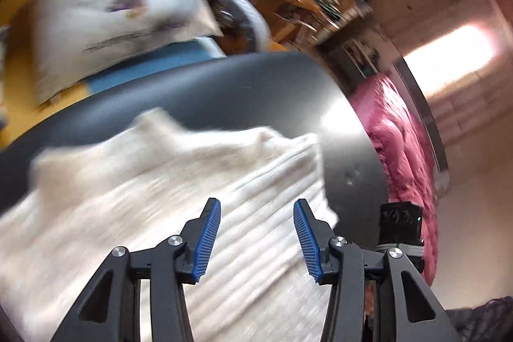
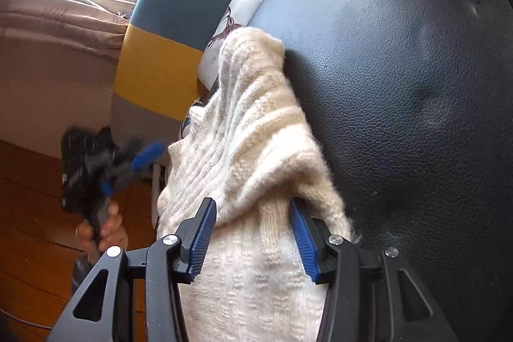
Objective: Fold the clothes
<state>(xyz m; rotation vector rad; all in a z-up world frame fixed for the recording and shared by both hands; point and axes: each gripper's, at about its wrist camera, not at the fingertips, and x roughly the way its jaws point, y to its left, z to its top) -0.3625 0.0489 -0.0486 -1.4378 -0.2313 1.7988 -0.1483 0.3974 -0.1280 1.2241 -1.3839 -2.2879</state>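
Seemingly, from the left wrist, the left gripper is held spread and empty above the cream knit sweater spread over the black leather surface; the frame is blurred. From the right wrist, the right gripper is seen spread around a bunched fold of the sweater, not clamped. A fold is judged in hand; closing on the fabric is called for next
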